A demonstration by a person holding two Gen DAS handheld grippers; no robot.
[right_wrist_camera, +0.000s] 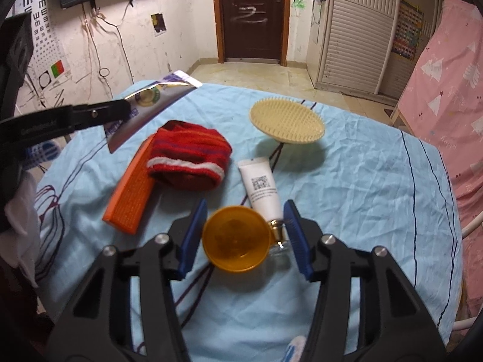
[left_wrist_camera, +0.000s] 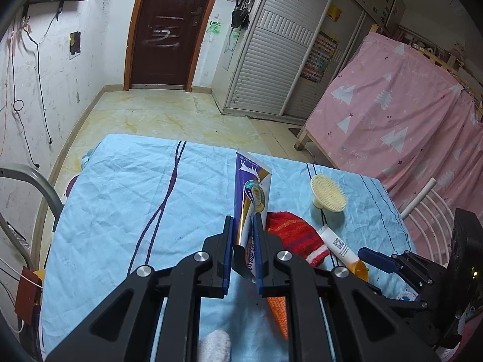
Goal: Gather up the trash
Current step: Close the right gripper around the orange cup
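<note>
Pinching a purple wrapper (left_wrist_camera: pixel 252 199), left gripper (left_wrist_camera: pixel 243 226); right gripper (right_wrist_camera: pixel 247 235) spread around orange cup (right_wrist_camera: pixel 237 242).

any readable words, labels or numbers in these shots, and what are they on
Eye chart on the wall: rows of "E" shapes, no words.
Purple wrapper in the left gripper: print too blurred to read.
White tube: QR code, small print unreadable.
Orange box: fine print unreadable.
Door: white scrawl, not legible.
Wardrobe poster: too small.

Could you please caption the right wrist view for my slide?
Open right gripper straddles an orange plastic funnel on the light-blue tablecloth.
</note>
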